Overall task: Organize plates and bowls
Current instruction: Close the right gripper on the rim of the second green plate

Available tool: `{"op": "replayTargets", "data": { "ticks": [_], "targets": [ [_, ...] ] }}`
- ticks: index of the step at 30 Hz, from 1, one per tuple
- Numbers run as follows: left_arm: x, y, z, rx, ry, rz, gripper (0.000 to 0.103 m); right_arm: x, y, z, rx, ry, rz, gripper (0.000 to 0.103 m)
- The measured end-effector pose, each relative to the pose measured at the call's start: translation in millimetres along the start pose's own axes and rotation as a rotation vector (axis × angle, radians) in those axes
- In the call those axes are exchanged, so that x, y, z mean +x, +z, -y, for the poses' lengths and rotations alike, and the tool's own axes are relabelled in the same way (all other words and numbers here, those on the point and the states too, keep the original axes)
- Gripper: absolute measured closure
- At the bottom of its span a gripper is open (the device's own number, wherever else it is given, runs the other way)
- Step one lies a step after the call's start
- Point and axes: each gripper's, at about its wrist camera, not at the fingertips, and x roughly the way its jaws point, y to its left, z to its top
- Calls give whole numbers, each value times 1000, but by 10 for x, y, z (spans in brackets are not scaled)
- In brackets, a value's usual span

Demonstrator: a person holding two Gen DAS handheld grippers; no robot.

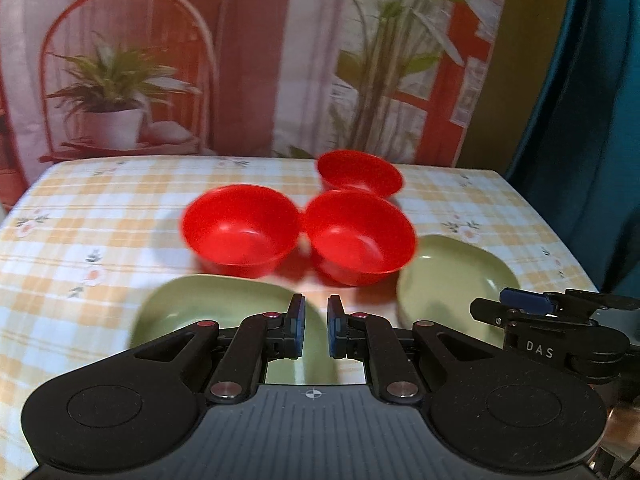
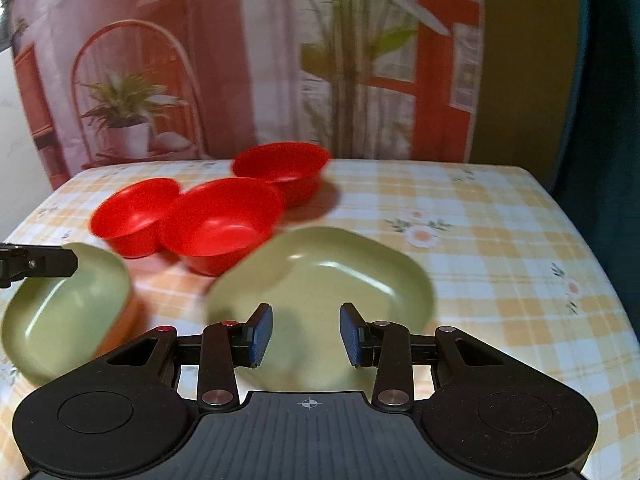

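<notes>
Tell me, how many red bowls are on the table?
3. One stands at the left, one beside it at the right, one behind them, farther back. None looks hidden.

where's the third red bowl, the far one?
The far red bowl sits toward the table's back edge, right of centre in the left wrist view, just behind the middle red bowl.

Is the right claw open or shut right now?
Open: the right claw shows a wide gap between its pads, empty, above the green plate.
</notes>
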Motion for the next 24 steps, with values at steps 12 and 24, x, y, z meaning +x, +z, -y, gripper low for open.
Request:
{"op": "replayTargets", "data": {
  "ticks": [12, 24],
  "targets": [
    [413, 20, 459, 45, -98, -43, 90, 39, -61, 428, 62, -69, 30, 63],
    [775, 51, 605, 74, -99, -98, 84, 149, -158, 542, 99, -44, 10, 64]
  ]
}}
